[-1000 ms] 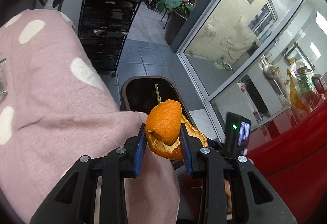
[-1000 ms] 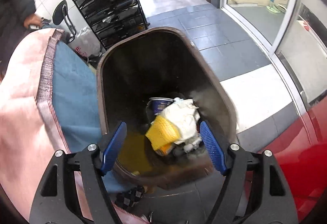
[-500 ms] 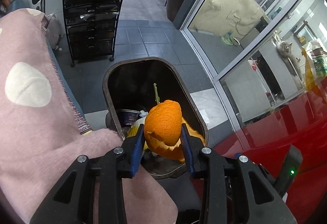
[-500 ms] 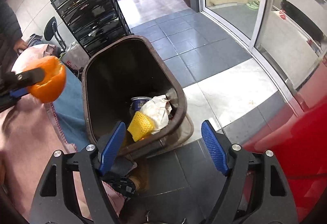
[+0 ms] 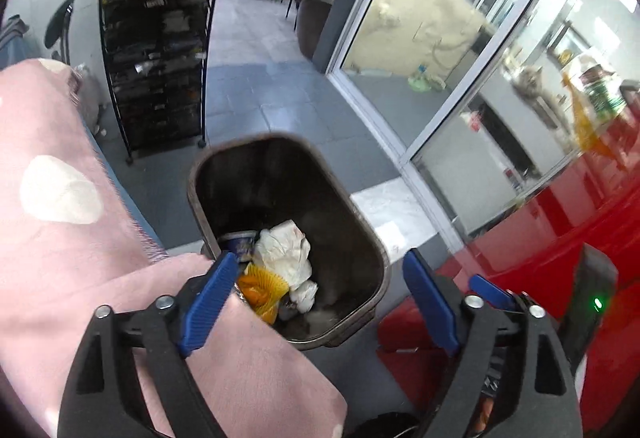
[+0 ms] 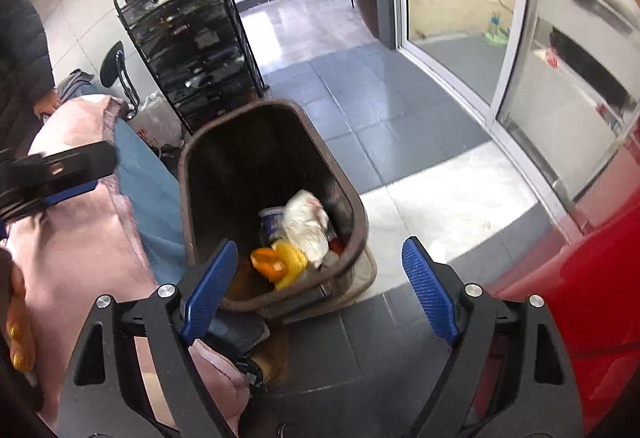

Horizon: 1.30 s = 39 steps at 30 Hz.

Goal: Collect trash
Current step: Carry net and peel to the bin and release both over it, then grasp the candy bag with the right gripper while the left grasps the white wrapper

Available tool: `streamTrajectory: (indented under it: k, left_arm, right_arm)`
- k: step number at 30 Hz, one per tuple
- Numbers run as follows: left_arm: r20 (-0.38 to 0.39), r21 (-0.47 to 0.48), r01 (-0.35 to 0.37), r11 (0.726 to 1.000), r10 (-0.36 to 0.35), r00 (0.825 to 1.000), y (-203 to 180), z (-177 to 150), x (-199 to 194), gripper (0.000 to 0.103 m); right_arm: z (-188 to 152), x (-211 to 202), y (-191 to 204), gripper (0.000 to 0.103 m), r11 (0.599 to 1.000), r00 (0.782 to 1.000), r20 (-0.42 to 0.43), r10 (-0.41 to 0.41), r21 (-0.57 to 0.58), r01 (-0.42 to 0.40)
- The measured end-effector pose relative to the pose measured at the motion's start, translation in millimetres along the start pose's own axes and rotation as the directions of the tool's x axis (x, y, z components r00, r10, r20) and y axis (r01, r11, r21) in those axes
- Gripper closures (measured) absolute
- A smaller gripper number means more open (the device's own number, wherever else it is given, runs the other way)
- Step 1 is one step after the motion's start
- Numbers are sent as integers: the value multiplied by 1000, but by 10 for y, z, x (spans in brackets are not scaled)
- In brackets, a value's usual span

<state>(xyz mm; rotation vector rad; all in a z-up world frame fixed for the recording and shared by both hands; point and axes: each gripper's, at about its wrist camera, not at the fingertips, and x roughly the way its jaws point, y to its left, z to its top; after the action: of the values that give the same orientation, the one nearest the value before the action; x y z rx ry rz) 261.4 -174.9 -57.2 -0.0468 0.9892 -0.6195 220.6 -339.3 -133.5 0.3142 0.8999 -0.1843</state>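
Observation:
A dark brown trash bin (image 5: 362, 226) (image 6: 352, 198) stands on the grey floor. Inside lie an orange peel (image 5: 252, 288) (image 6: 266, 262), a yellow mesh piece (image 6: 292, 264), crumpled white paper (image 5: 286, 252) (image 6: 306, 224) and a small blue-labelled cup (image 5: 240, 242) (image 6: 272, 222). My left gripper (image 5: 320, 298) is open and empty above the bin's near rim. My right gripper (image 6: 316, 290) is open and empty just in front of the bin. The left gripper's tip also shows at the left edge of the right wrist view (image 6: 60, 174).
A pink blanket with white spots (image 5: 60, 238) (image 6: 76, 246) over a blue cover (image 6: 148, 198) lies left of the bin. A black wire rack (image 5: 156, 50) (image 6: 192, 50) stands behind. Glass doors (image 5: 420, 30) and a red surface (image 5: 568, 222) (image 6: 592, 278) are on the right.
My left gripper opened and the orange peel dropped into the bin, where it now lies beside the yellow mesh. The right gripper stayed open and shifted slightly.

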Motion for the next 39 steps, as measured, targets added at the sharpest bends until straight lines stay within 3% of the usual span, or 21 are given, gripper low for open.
streamTrajectory:
  k: [7,13,17,19,22,25,27,30,32,36,39]
  left_arm:
    - [91,-98,-60,993,69,993,394,-217,-636,14]
    - [154,-252,-111,961,154,976,1051,-508,-1186,14]
    - [188,-347,-212,914,289,939,1548,-658,-1602,14]
    - [172,-404,-302,863,396,902,1860,-729,-1787,16]
    - [139,-459,-365,810,472,871,2260,-785,-1947,21]
    - [83,-472,-458,754,555,828,2610,-796,-2010,25]
    - [53,-475,-470,744,558,828,2828,-781,-2006,28]
    - [12,-467,-499,730,570,822,3070,-685,-1942,32]
    - [13,-445,-503,741,567,824,3210,-567,-1870,32]
    - [3,-426,-507,749,561,828,3402,-415,-1709,33]
    - [22,-453,-499,739,569,822,3464,-421,-1720,51]
  right_arm:
    - [159,-75,588,18,985,989,-22,144,-93,-146]
    - [239,-123,1399,18,922,941,-103,321,-194,-336]
    - [271,-174,2095,18,847,887,-189,421,-268,-459]
    - [258,-189,2432,18,811,864,-224,450,-301,-501]
    - [230,-147,2891,18,780,852,-260,454,-345,-521]
    - [201,-116,3279,18,746,836,-297,462,-381,-547]
    - [202,-66,3512,18,732,828,-321,460,-391,-559]
    - [189,30,3811,18,723,836,-332,436,-423,-545]
    - [170,80,3947,18,730,849,-330,413,-438,-525]
    - [153,208,4108,18,733,851,-347,393,-440,-518]
    - [150,335,4277,18,738,857,-363,367,-448,-505]
